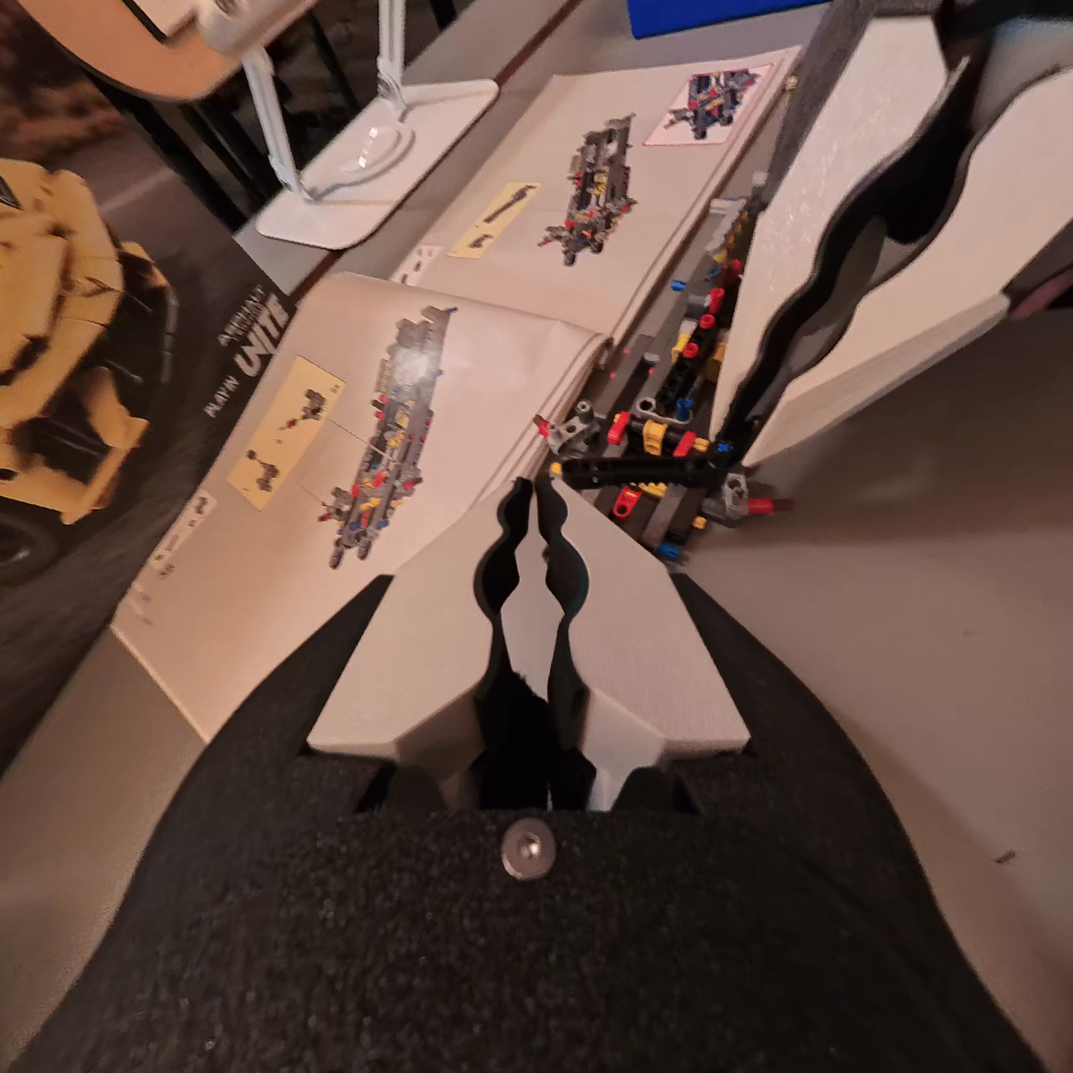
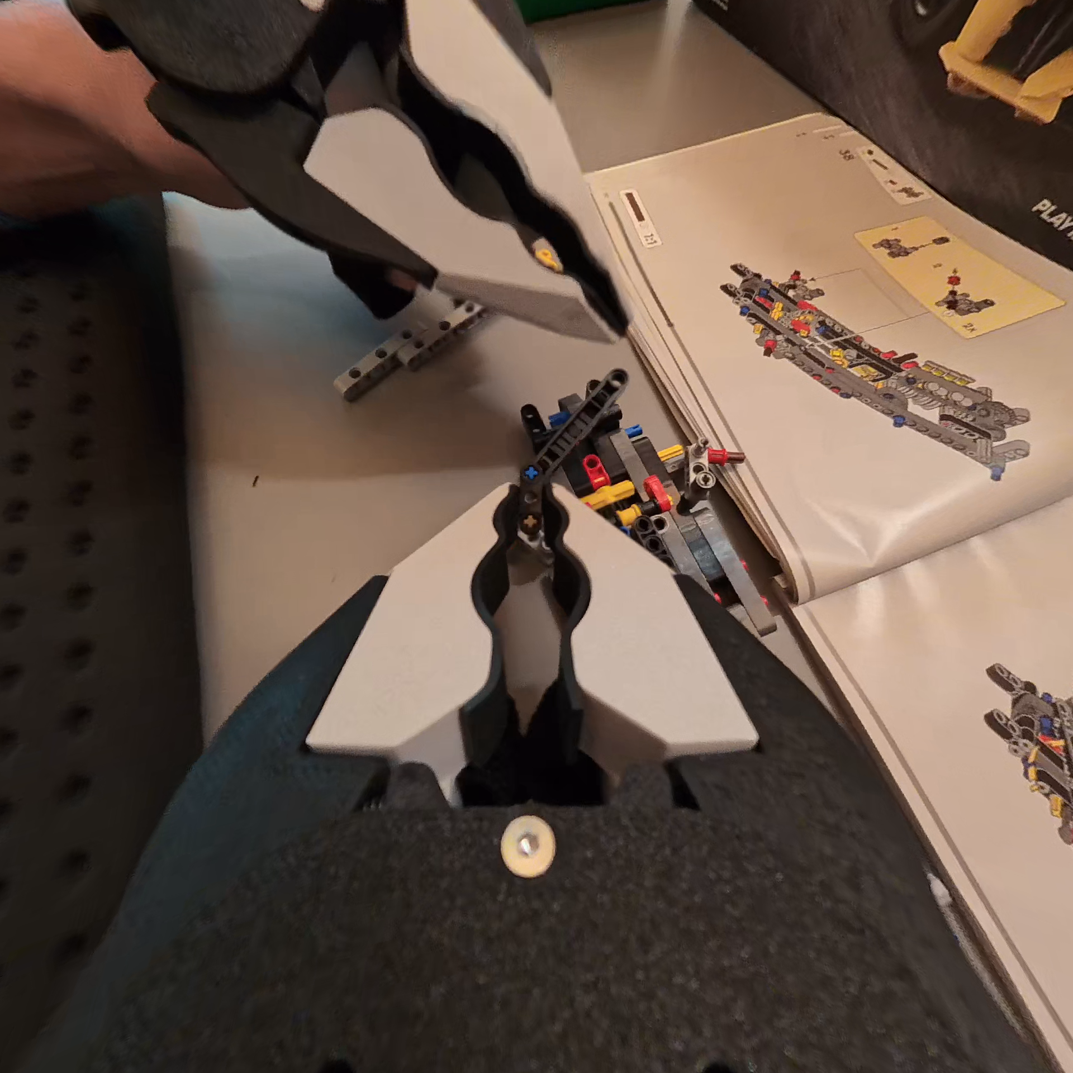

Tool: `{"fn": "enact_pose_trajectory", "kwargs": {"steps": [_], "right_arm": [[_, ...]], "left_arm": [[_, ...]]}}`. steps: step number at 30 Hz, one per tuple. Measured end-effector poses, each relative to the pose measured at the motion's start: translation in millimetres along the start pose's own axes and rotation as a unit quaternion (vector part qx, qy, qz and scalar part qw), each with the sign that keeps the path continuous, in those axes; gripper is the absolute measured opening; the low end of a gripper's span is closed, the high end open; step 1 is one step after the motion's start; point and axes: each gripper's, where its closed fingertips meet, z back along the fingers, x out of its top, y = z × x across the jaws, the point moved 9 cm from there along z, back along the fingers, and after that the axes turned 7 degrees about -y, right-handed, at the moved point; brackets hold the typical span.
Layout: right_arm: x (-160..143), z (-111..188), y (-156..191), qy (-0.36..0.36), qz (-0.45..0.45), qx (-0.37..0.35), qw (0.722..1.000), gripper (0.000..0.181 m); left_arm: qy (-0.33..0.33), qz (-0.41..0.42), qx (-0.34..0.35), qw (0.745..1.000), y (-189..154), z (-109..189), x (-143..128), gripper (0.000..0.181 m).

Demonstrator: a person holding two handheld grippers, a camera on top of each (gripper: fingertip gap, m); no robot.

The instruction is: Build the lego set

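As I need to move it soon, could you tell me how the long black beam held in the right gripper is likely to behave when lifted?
The black beam looks like thin, holed plastic, so probably light and fairly stiff. The right gripper pinches it only near one end, so it may pivot. Its far part lies across the partly built chassis; whether it is pinned there I cannot tell, so it might drag that along.

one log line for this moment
right gripper: shut on black beam | left gripper: shut, empty | chassis: beside manual
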Motion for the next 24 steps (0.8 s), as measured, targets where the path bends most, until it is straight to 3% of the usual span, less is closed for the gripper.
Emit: {"fn": "enact_pose_trajectory", "kwargs": {"steps": [7,17,24], "right_arm": [[2,1,1,-0.009,0.012,0.004,1.0,0.006],[1,-9,16,0.014,0.091,0.016,0.996,0.007],[4,-1,2,-0.02,0.02,-0.005,1.0,0.006]], "left_arm": [[0.0,-0.002,-0.017,1.0,-7,-2,2,0.0],[0.003,-0.087,-0.009,0.996,-21,-6,3,0.0],[-0.01,-0.023,0.029,0.999,2,6,3,0.0]]}}
